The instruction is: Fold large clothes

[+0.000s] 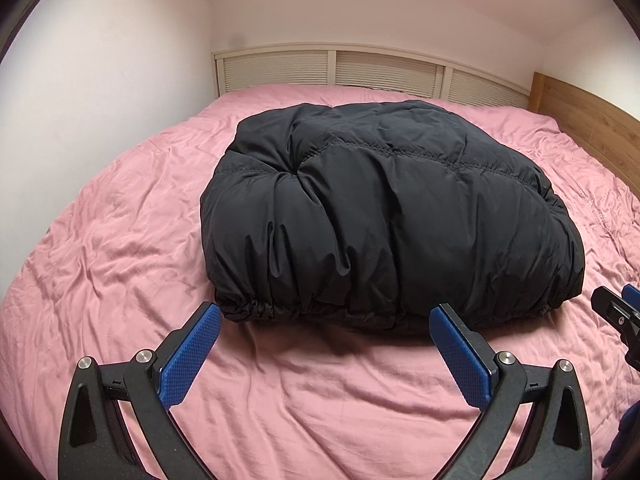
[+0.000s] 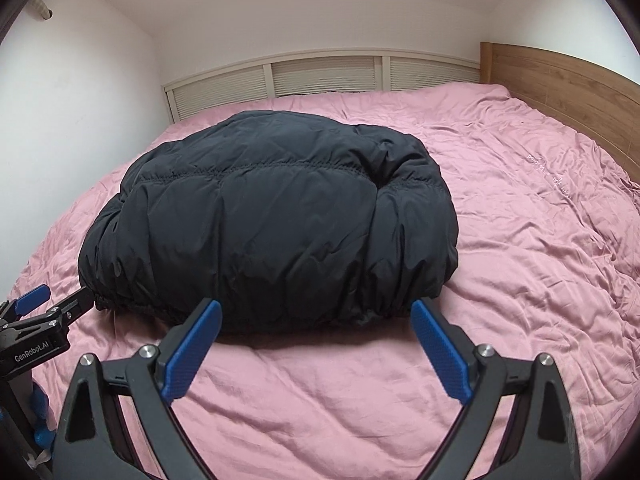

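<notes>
A black puffer jacket lies folded into a thick bundle in the middle of the pink bed; its gathered hem faces me. It also shows in the right wrist view. My left gripper is open and empty, just in front of the hem, above the sheet. My right gripper is open and empty, also just in front of the hem. The left gripper shows at the left edge of the right wrist view. Part of the right gripper shows at the right edge of the left wrist view.
The wrinkled pink sheet covers the whole bed. A white slatted panel runs along the far side. A wooden headboard stands at the right. A white wall borders the left side.
</notes>
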